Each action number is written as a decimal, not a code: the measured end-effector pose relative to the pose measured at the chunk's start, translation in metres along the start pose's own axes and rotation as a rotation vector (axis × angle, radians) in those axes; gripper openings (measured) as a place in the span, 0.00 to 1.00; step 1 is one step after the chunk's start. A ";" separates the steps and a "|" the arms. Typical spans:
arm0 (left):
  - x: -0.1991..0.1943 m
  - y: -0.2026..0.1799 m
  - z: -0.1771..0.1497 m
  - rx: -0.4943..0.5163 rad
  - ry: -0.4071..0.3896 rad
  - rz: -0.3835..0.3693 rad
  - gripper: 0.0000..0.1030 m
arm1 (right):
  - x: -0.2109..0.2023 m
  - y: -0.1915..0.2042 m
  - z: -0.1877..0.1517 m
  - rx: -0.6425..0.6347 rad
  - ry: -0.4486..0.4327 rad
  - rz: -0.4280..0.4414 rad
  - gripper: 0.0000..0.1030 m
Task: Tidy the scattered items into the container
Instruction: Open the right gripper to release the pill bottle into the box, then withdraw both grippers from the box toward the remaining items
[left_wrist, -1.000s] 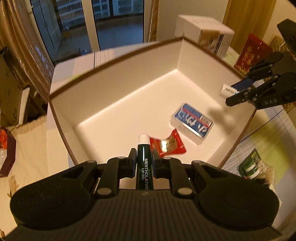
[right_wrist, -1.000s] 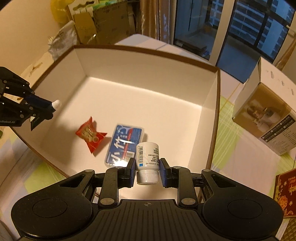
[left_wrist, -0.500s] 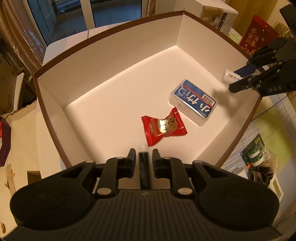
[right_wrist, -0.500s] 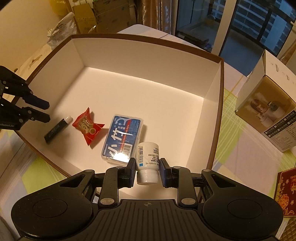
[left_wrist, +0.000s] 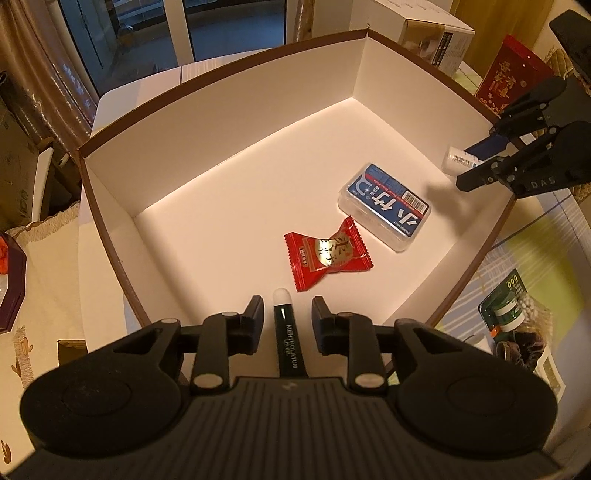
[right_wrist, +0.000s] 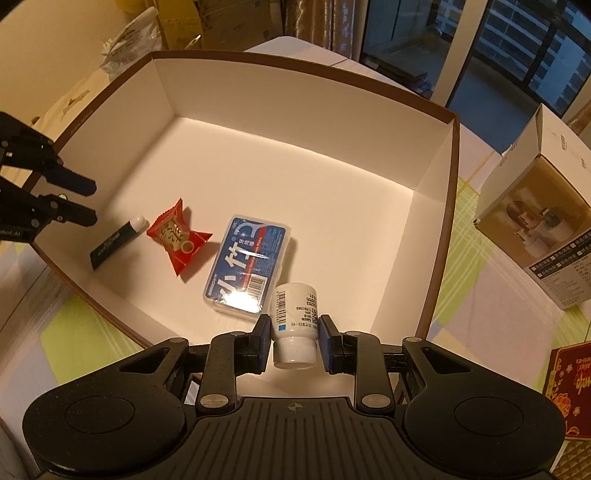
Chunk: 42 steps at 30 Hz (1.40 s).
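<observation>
White box floor (left_wrist: 221, 206) under both jaws. Left gripper (left_wrist: 288, 314) opening, lip gel tube (left_wrist: 286, 332) lying loose between. Right gripper (right_wrist: 294, 338) pinching white bottle (right_wrist: 295, 325); likely next: release inside, beside blue case (right_wrist: 249, 269).

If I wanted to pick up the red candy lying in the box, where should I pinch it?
Pinch the red candy across its narrow twisted waist, coming straight down from above. It lies flat on the floor of the box, and both ends fan out wide, so the middle probably fits best between the fingers. The lip gel tube lies close beside it, so mind that side.
</observation>
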<state>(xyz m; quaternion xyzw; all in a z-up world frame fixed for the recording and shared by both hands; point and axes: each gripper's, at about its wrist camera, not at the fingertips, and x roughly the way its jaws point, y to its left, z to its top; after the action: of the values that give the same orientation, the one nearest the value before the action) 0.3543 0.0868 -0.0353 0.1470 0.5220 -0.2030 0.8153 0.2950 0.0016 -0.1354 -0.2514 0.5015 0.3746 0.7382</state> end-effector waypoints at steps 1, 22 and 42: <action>0.000 0.000 0.000 -0.002 -0.001 0.001 0.24 | -0.001 0.001 0.000 -0.012 -0.006 0.006 0.29; -0.014 -0.001 -0.003 -0.038 -0.045 0.012 0.50 | -0.018 0.003 -0.005 -0.012 -0.038 0.034 0.31; -0.047 -0.009 -0.015 -0.107 -0.098 0.060 0.80 | -0.056 0.021 -0.017 0.000 -0.147 -0.014 0.99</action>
<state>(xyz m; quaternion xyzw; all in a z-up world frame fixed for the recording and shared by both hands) 0.3204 0.0936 0.0014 0.1086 0.4870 -0.1570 0.8523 0.2569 -0.0157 -0.0894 -0.2267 0.4443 0.3869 0.7756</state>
